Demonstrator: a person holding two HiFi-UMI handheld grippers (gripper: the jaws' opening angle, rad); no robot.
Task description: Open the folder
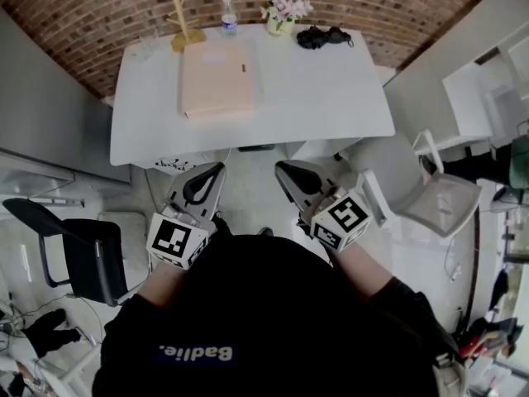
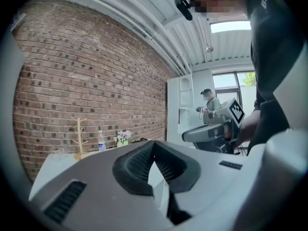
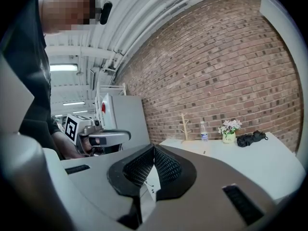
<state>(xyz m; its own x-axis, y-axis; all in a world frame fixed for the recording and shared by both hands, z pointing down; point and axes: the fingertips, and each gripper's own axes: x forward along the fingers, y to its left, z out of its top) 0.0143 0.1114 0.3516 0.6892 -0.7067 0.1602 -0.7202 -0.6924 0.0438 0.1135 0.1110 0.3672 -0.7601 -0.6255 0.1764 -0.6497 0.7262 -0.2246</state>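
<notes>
Close against the person's body, the left gripper [image 1: 216,170] and the right gripper [image 1: 282,169] sit side by side, both pointing away toward the table [image 1: 331,98]. Each gripper's own view shows its ribbed pads pressed together at the tips with nothing between them, so both are clenched and empty. A strip of bare floor separates them from the table's near edge, and neither gripper is over the tabletop yet. The folder [image 1: 217,79] lies flat and closed on the left half of the table, set back from the near edge and reaching toward the far edge. Its long axis runs from near to far, roughly in line with the way the grippers point. It lies straight ahead of the left gripper and ahead-left of the right one, so the left is probably slightly nearer, though both are well apart from it. A small dark mark sits by the folder's right long edge. It may be a fastener, which would put the opening side toward the right gripper, but this cannot be told for certain. Along the far edge, beyond the folder, stand a wooden rack [image 1: 183,19], a water bottle [image 1: 229,16], a flower pot [image 1: 283,15] and a black bundle [image 1: 322,35].
</notes>
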